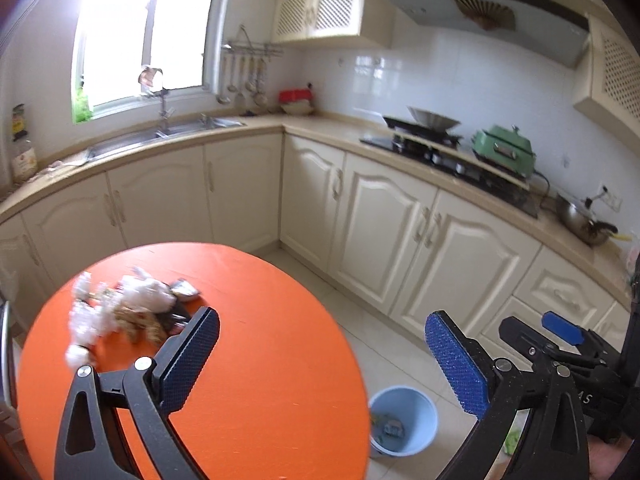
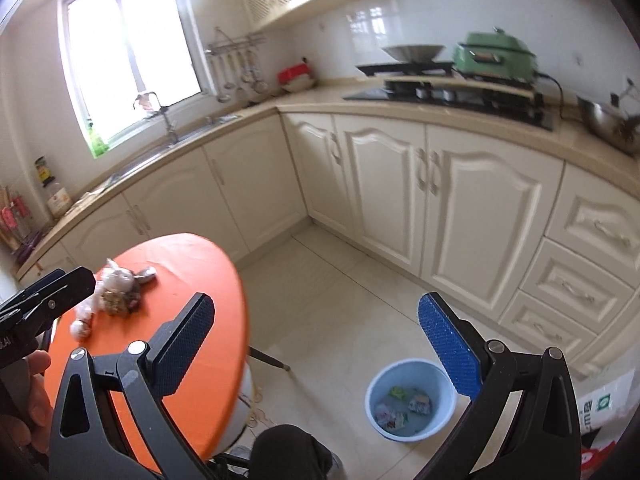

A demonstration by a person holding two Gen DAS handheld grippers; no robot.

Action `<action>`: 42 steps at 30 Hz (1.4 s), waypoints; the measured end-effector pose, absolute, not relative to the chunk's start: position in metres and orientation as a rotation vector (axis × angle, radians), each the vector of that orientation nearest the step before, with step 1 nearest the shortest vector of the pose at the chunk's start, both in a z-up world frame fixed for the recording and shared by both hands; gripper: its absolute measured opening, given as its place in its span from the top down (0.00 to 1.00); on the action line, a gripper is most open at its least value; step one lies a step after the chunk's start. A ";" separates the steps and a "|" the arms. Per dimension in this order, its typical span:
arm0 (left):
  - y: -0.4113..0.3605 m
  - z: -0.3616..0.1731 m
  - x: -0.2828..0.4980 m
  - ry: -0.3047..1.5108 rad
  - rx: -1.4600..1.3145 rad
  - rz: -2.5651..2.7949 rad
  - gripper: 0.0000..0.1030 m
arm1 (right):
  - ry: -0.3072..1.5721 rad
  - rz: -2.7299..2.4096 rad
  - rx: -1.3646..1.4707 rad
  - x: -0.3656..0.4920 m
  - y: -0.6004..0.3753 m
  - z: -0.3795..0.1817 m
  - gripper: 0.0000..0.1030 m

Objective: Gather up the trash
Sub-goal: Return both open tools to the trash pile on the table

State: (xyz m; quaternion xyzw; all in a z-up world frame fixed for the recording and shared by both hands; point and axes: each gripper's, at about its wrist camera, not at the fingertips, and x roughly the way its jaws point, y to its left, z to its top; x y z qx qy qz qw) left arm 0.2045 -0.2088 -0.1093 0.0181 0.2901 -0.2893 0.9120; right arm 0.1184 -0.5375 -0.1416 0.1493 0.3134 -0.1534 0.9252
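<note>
A pile of trash (image 1: pixel 124 312), made of crumpled white plastic, brown scraps and a silver wrapper, lies on the far left part of the round orange table (image 1: pixel 260 360). In the right wrist view the same pile (image 2: pixel 114 288) sits on the table (image 2: pixel 208 280). A pale blue bin (image 1: pixel 404 420) stands on the floor right of the table, with several wrappers inside (image 2: pixel 412 398). My left gripper (image 1: pixel 322 320) hangs open and empty above the table's right edge, short of the pile. My right gripper (image 2: pixel 318 302) is open and empty above the floor, between table and bin.
Cream cabinets (image 1: pixel 380 220) and a beige counter wrap around the room, with a sink (image 1: pixel 160 136), a stove with a wok (image 1: pixel 432 124) and a green cooker (image 1: pixel 504 148). A dark table leg (image 2: pixel 268 358) and the person's knee (image 2: pixel 288 452) are below. A printed bag (image 2: pixel 600 408) lies at the right.
</note>
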 end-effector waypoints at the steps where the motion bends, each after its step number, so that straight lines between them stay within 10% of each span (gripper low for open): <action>1: -0.198 -0.105 0.196 0.582 0.031 -0.581 0.01 | 0.632 -0.304 0.299 0.120 -0.530 -0.136 0.00; 25: -0.013 -0.075 0.012 0.456 -0.043 -0.181 0.01 | 0.487 0.073 0.123 0.165 -0.338 -0.069 0.00; 42: -0.004 -0.102 0.070 0.605 -0.046 -0.125 0.01 | 0.580 0.124 0.038 0.218 -0.293 -0.101 0.00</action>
